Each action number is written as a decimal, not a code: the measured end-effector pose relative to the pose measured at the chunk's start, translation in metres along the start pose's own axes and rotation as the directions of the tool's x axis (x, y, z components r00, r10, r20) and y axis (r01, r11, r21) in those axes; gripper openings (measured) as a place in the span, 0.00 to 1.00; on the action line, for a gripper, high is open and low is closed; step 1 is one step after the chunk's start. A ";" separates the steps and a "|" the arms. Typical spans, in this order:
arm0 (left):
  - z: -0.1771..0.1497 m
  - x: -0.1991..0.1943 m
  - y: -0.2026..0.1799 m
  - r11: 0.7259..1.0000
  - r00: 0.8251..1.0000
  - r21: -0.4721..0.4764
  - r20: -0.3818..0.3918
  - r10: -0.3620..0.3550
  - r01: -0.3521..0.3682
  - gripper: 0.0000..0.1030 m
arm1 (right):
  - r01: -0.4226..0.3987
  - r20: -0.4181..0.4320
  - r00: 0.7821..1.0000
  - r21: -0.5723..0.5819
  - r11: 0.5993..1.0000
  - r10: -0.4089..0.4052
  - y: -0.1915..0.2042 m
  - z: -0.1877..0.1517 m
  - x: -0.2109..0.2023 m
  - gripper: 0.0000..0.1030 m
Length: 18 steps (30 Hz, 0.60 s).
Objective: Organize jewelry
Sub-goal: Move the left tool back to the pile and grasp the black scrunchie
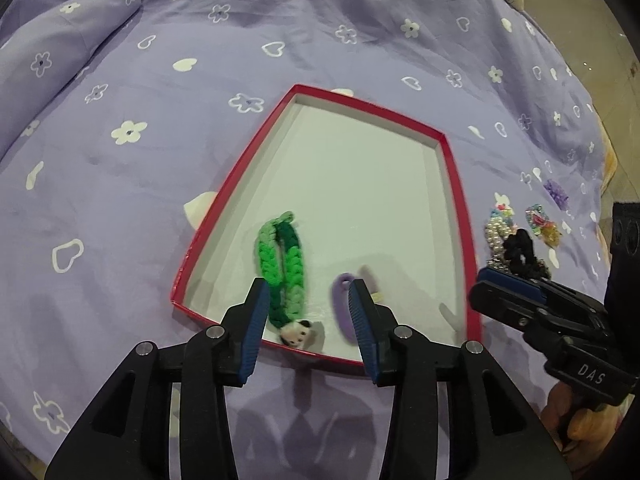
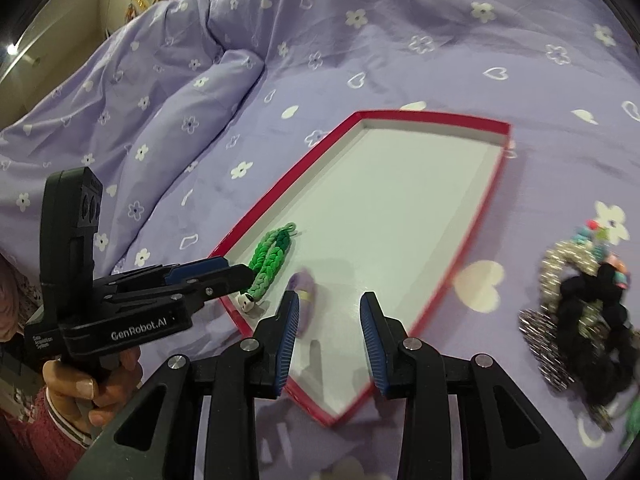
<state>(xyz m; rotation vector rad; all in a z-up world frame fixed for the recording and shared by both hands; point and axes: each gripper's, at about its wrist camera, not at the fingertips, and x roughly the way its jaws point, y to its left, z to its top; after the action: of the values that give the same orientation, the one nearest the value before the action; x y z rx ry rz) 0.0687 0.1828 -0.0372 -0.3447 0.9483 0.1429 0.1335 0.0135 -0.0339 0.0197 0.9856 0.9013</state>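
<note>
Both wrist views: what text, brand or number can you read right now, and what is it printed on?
"DAS": white letters on the black body of the right gripper, seen from the left wrist.
"GenRobot.AI": white letters on the black body of the left gripper, seen from the right wrist.
Small white lines at that body's rear end: too small to read.
Red-rimmed white tray, purple flowered bedsheet: no text.

Your purple piece [image 1: 343,308] in the tray [image 1: 256,148] is blurred and half hidden behind a tong finger [image 1: 362,328]. The pile [image 2: 584,320] of jewelry smears at the right wrist view's edge.
</note>
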 end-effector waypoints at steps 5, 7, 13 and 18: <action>0.002 -0.009 -0.026 0.999 0.999 0.036 0.016 -0.029 0.028 0.38 | 0.028 0.047 0.998 0.036 0.999 -0.030 -0.017 -0.009 -0.034 0.39; 0.003 -0.011 -0.039 0.998 0.999 0.051 0.017 -0.043 0.042 0.38 | 0.040 0.066 0.997 0.055 0.998 -0.044 -0.026 -0.013 -0.047 0.43; 0.003 -0.009 -0.081 0.991 0.996 0.105 0.001 -0.088 0.087 0.42 | 0.093 0.111 0.988 0.124 0.988 -0.107 -0.060 -0.029 -0.087 0.43; 0.000 -0.004 -0.112 0.981 0.992 0.146 -0.020 -0.123 0.124 0.42 | 0.135 0.134 0.978 0.173 0.976 -0.159 -0.085 -0.041 -0.112 0.43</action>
<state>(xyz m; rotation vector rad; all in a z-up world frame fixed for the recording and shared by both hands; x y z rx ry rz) 0.0965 0.0777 -0.0084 -0.2676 0.9394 -0.0424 0.1329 -0.1310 -0.0117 0.1482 0.9084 0.6715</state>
